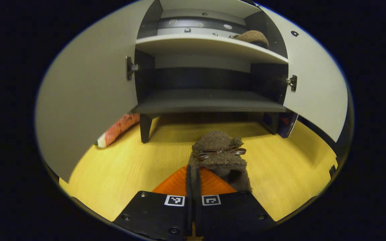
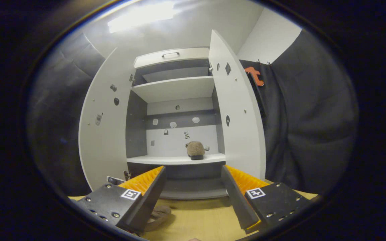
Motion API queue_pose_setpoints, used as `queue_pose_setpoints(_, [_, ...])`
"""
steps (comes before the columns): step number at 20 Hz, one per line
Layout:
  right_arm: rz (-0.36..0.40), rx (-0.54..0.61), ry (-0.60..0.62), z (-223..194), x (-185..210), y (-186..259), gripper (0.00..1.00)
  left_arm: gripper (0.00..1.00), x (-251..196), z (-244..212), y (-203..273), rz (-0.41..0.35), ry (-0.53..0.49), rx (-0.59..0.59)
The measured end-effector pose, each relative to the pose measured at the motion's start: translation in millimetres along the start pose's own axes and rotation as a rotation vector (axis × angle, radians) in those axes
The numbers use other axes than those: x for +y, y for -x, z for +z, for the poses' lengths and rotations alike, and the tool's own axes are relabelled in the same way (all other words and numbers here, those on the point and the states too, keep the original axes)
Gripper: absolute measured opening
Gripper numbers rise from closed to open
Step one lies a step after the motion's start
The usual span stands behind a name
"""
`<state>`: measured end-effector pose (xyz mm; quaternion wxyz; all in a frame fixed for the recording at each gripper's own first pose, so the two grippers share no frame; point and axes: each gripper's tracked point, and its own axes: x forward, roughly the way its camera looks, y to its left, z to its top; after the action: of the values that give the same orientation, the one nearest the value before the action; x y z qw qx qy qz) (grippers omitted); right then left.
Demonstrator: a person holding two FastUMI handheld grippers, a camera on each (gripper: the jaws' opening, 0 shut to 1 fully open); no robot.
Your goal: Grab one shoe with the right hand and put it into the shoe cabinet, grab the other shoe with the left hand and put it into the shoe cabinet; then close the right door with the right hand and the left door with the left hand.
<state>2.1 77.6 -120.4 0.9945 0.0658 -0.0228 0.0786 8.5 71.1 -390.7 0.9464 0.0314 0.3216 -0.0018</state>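
**Operator:** Left gripper (image 1: 192, 174) first: my fingers are pressed together on the near edge of a brown fuzzy shoe with a ribbon bow (image 1: 220, 154). That shoe points toward the shoe cabinet (image 1: 209, 43) over the yellow wooden floor (image 1: 129, 167); I can't tell whether it touches the floor.

**Observer:** And the cabinet itself?

**Operator:** Both doors stand open. From the left gripper view I see the left door (image 1: 89, 100) swung wide and the right door (image 1: 313, 90) angled outward. Between them sit a pale upper shelf (image 1: 206, 45) and a dark lower shelf (image 1: 209, 102). On the upper shelf, toward its right end, rests the other brown shoe (image 1: 254, 36).

**Observer:** What about your right side?

**Operator:** My right gripper (image 2: 193, 182) has its fingers spread well apart, with nothing between them. It faces the cabinet, and the shoe on the shelf (image 2: 195, 149) shows beyond the gap, near the right door.

**Observer:** Anything else down low?

**Operator:** At the bottom of the right gripper view, just beside my left finger, a bit of brown fuzzy material (image 2: 157, 216) lies over the floor. I can't make out more of it.
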Motion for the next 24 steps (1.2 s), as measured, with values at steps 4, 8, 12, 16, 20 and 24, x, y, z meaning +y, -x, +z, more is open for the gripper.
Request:
queue_pose_setpoints(4, [0.004, -0.006, -0.016, 4, -4, 7, 1.0, 0.04, 1, 57, 34, 0.019, -0.044, -0.157])
queue_pose_setpoints(8, [-0.024, -0.028, 0.057, 12, -11, 17, 1.0, 0.04, 0, 100, 63, 0.01, -0.041, -0.248])
queue_pose_setpoints(12, [-0.017, -0.045, 0.064, 21, -11, 30, 1.0, 0.04, 0, 154, 86, 0.022, -0.045, -0.346])
queue_pose_setpoints(16, [-0.043, -0.072, 0.06, 30, -25, 41, 1.0, 0.04, -8, 219, 108, -0.024, -0.015, -0.435])
queue_pose_setpoints(20, [-0.047, -0.085, 0.061, 35, -31, 53, 1.0, 0.04, -10, 285, 126, -0.06, 0.04, -0.513])
queue_pose_setpoints(24, [-0.019, -0.083, 0.053, 41, -29, 58, 1.0, 0.04, -3, 354, 119, -0.061, 0.095, -0.597])
